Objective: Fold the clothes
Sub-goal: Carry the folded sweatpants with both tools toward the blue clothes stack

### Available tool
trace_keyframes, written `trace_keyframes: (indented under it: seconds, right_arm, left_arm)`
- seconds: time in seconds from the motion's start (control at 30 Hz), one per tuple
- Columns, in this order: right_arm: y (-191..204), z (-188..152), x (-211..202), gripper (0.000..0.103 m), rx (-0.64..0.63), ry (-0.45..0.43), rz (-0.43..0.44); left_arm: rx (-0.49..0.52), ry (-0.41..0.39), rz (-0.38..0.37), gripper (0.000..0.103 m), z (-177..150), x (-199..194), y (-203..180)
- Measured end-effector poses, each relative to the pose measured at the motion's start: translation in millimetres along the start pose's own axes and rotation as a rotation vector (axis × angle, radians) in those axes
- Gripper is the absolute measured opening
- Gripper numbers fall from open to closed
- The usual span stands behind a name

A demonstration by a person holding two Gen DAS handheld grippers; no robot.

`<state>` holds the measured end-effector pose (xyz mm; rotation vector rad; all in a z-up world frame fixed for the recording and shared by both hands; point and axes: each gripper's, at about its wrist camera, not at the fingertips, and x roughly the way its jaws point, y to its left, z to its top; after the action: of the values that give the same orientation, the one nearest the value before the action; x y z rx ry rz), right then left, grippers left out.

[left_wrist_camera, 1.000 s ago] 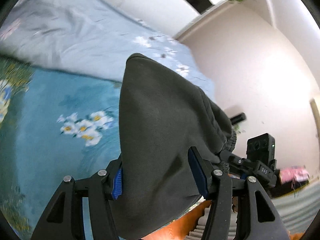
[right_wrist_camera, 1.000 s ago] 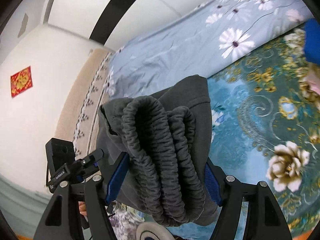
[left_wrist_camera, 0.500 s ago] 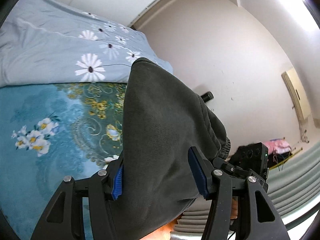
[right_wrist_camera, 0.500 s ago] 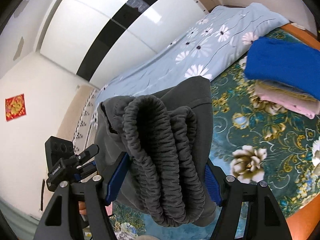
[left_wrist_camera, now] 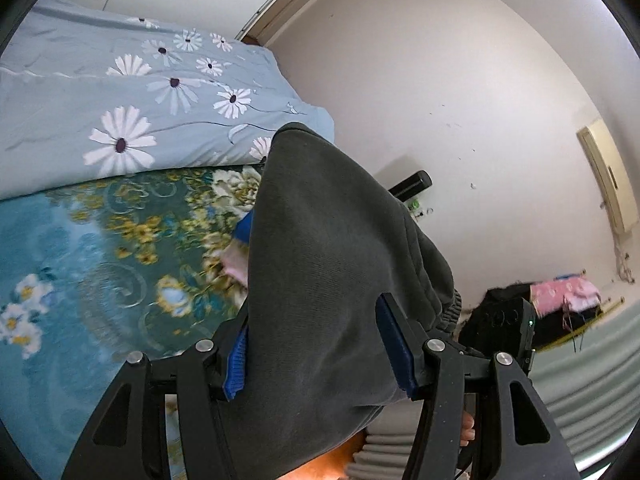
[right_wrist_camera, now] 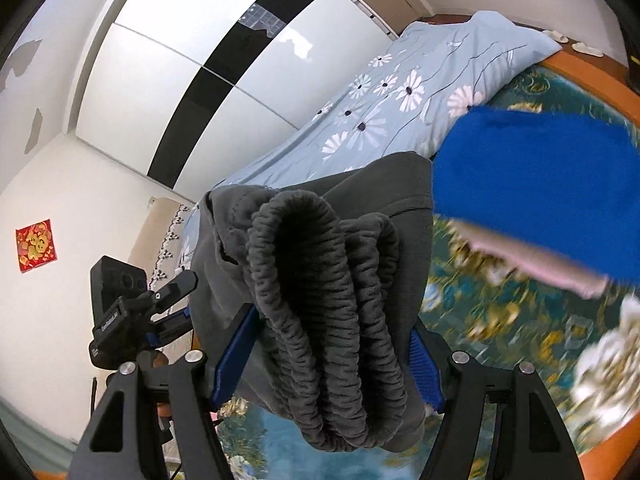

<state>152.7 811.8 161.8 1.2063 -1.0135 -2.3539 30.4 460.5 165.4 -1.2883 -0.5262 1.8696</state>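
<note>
Left wrist: left gripper (left_wrist_camera: 320,354) clamps folded grey trousers (left_wrist_camera: 332,264), right gripper (right_wrist_camera: 328,356) grips waistband.

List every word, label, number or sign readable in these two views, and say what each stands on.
Red square wall hanging: a gold character or ornament, too blurred to read.
White print on the side of the black camera unit on the other gripper, seen from the right wrist: too small and tilted to read.
Grey garment, blue folded garment, floral bedding: no text.
Nothing else legible.
</note>
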Motion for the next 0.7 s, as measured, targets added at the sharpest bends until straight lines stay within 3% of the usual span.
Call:
trace_keyframes:
  seconds: [0.17, 0.33, 0.7]
  right_arm:
    - [-75, 57, -11, 0.073, 0.070, 0.024, 0.023]
    - [-140, 95, -16, 0.073, 0.150, 0.034, 0.035]
    - [-239, 122, -4, 0.073, 0.357, 0.024, 0.000]
  left_arm:
    - [-0.057, 0.045, 0.018, 0.058, 37, 81, -27]
    - [-0.027, 0.124, 0.072, 0.058, 66, 154, -58]
    - [0.032, 0.308, 0.166, 0.058, 109, 294, -80]
